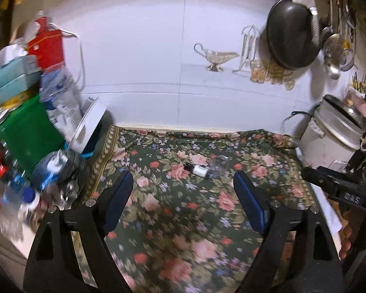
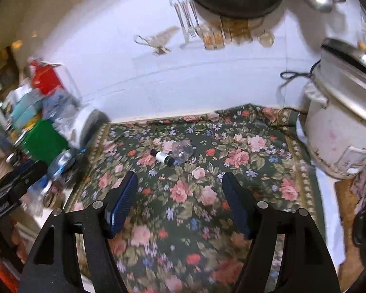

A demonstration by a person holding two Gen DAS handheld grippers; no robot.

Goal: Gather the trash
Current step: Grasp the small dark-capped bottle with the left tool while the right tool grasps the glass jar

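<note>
Nearest, a floral cloth (image 1: pixel 183 207) covers the counter (image 2: pixel 329 210), which ends at a white tiled wall (image 1: pixel 146 48). The left hand-held gripper (image 1: pixel 183 180) hovers over the cloth, blue pads spread wide, holding nothing. The right hand-held gripper (image 2: pixel 180 183) is posed alike, wide open and empty; it also shows at 3 o'clock in the left view. Beyond both, at 12 o'clock, lies the trash: a small dark bottle (image 1: pixel 198 170) with a white label, touching a crushed clear plastic bottle (image 1: pixel 218 164) on its right. At 9 o'clock stands blurred clutter, including a green box (image 1: pixel 26 131). At 3 o'clock, a white rice cooker (image 1: pixel 329 139). Farthest, a dark pan (image 1: pixel 291 33) hangs at 1 o'clock.
</note>
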